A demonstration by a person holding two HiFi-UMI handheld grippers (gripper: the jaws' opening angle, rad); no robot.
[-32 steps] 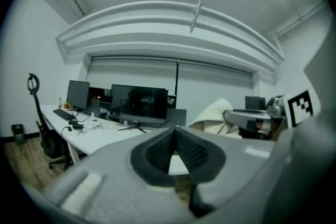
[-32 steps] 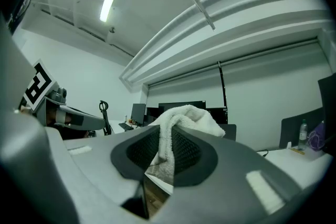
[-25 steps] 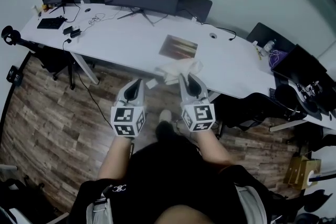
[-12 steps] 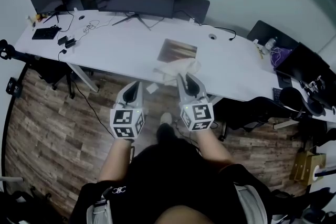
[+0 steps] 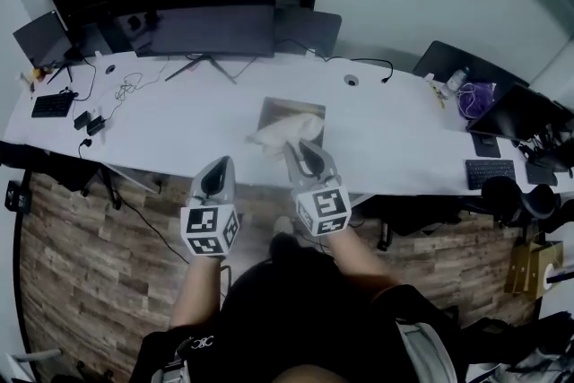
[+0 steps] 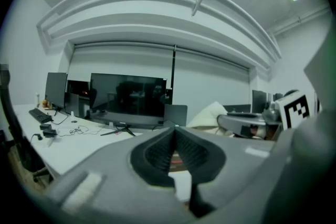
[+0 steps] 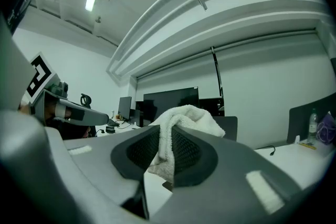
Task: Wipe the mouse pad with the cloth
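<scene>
The right gripper [image 5: 301, 150] has its jaws clamped on the cloth [image 5: 274, 134]. In the right gripper view the white terry cloth [image 7: 185, 115] is pinched between the black ribbed pads [image 7: 185, 150] and bulges above the tips. From the head view it hangs over the near left part of the mouse pad [image 5: 294, 110]; I cannot tell whether it touches the pad.

The mouse pad is a brownish rectangle lying flat at the middle of the white desk [image 5: 179, 128], just in front of the person.

The left gripper [image 5: 219, 166] is held off the desk's near edge, left of the right one and apart from it. In its own view the jaws [image 6: 175, 134] meet at the tips with nothing between them.

Each gripper carries a cube [image 5: 209, 230] with black-and-white square markers; these are patterns, not letters. A small pale print on the person's dark top [image 5: 203, 343] is too small to read.

A wide dark monitor [image 5: 212, 30] stands at the far side of the desk, and a keyboard [image 5: 51, 105] lies at its far left end.
</scene>
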